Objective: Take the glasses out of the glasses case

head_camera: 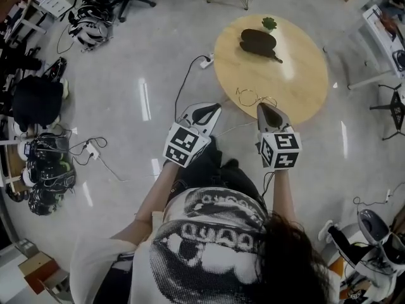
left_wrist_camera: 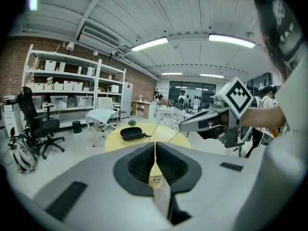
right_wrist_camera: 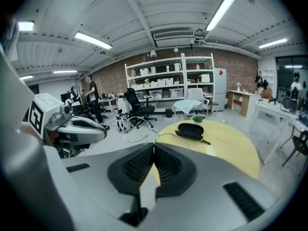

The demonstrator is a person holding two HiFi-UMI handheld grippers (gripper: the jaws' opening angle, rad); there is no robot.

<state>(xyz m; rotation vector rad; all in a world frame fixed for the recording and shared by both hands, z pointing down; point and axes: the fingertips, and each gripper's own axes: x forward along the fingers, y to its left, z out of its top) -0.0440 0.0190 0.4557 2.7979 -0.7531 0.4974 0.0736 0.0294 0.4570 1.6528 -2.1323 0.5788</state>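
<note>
Our right gripper's fingers (right_wrist_camera: 154,146) are pressed together, and the thin wire glasses (right_wrist_camera: 132,128) hang just past their tips. We judge that they are pinched there by a slim part of the frame, though the contact itself is too fine to make out. Our left gripper's fingers (left_wrist_camera: 155,143) are closed too, with nothing between them, and they sit beside the right gripper and apart from the glasses. Farther out, the black glasses case (head_camera: 258,42) lies on the far part of the round wooden table (head_camera: 304,87), near a small green plant (head_camera: 269,23). The glasses are well apart from the case, near the table's closer edge, so the removal looks done and what remains is to set them down. To do that well, we should carry them level and slowly, since a wire frame held at one point can swing or twist in the grip. We should lower them onto bare table in front of the case and part the right fingers only once the frame rests. The left gripper should stay clear of the loose temples.
</note>
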